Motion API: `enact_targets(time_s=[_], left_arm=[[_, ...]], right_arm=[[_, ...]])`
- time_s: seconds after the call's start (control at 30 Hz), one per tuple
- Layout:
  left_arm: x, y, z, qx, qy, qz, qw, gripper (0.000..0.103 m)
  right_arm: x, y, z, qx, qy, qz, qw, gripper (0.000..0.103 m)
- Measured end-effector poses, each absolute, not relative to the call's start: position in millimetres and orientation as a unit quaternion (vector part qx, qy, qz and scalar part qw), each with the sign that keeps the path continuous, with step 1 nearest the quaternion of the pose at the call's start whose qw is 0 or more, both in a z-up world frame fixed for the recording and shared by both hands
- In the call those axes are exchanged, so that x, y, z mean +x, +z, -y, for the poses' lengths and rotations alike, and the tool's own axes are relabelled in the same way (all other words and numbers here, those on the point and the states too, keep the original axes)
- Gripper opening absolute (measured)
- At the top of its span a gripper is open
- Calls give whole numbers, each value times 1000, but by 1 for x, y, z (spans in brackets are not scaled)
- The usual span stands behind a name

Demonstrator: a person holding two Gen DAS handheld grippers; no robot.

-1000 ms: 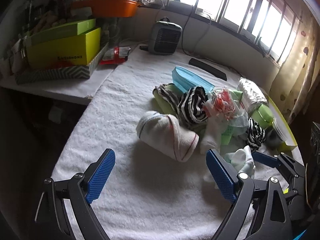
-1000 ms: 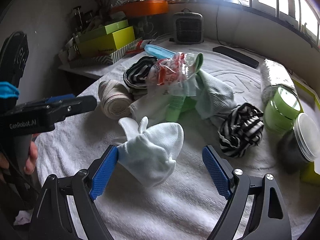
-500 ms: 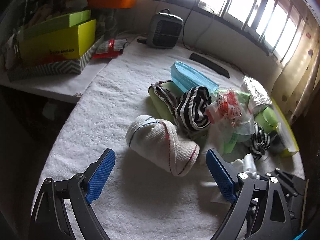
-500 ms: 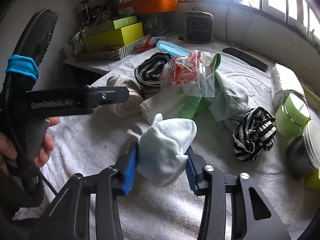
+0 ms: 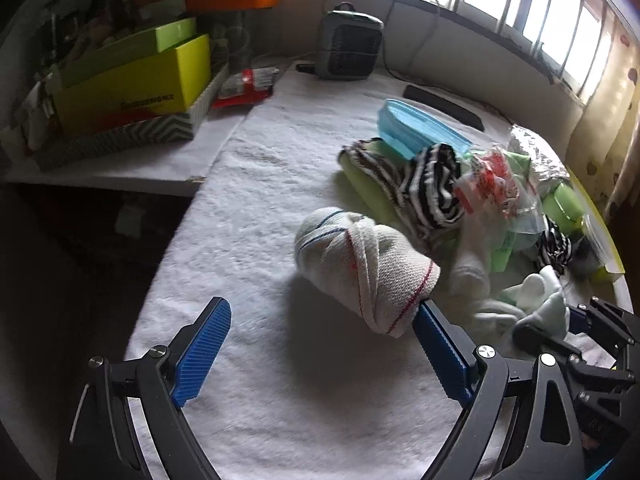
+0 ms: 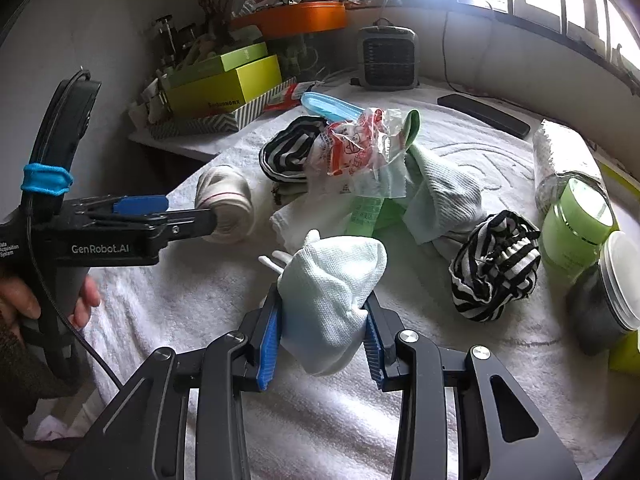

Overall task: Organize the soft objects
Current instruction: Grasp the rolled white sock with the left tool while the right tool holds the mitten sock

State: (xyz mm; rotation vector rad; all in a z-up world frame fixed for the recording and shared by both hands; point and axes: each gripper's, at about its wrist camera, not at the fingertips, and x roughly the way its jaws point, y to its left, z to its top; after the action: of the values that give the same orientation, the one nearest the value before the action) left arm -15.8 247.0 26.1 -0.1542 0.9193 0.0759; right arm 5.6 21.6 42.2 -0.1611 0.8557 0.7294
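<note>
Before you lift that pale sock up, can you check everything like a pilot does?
1. right gripper pads squeezing the pale sock, jaws just closed in: ok.
2. Sock free of the striped sock: ok.
3. left gripper open, holding nothing: ok.
4. Its right pad touching the rolled bandage: cannot tell.
5. Green jar away from the sock: ok.

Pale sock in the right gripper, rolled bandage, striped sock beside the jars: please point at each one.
Pale sock [image 6: 332,292], right wrist view, its middle.
Rolled bandage [image 5: 360,264], left wrist view, its side.
Striped sock [image 6: 494,266], right wrist view, its middle.
</note>
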Motion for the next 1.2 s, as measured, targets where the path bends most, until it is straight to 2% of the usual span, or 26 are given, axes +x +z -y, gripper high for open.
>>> enact_targets(time_s=[0.23, 0.5, 0.93, 1.1, 1.17, 1.2], left_arm=[[-26, 27, -257, -85, 60, -449, 887, 93], [-28, 44, -256, -160, 54, -424, 890, 93], [8, 22, -250, -185, 94, -457, 865, 90], [13, 18, -248, -195, 85, -460, 862, 75], [17, 16, -248, -202, 75, -458, 862, 61], [17, 16, -247, -201, 71, -457, 864, 58]], right_arm=[[7, 43, -20, -66, 356, -407, 839, 37], [9, 44, -13, -61, 359, -404, 839, 37], [16, 50, 0, -51, 355, -399, 844, 37], [17, 50, 1, -49, 355, -399, 844, 37], [17, 50, 3, -48, 354, -399, 844, 37], [17, 50, 3, -47, 354, -400, 844, 37]])
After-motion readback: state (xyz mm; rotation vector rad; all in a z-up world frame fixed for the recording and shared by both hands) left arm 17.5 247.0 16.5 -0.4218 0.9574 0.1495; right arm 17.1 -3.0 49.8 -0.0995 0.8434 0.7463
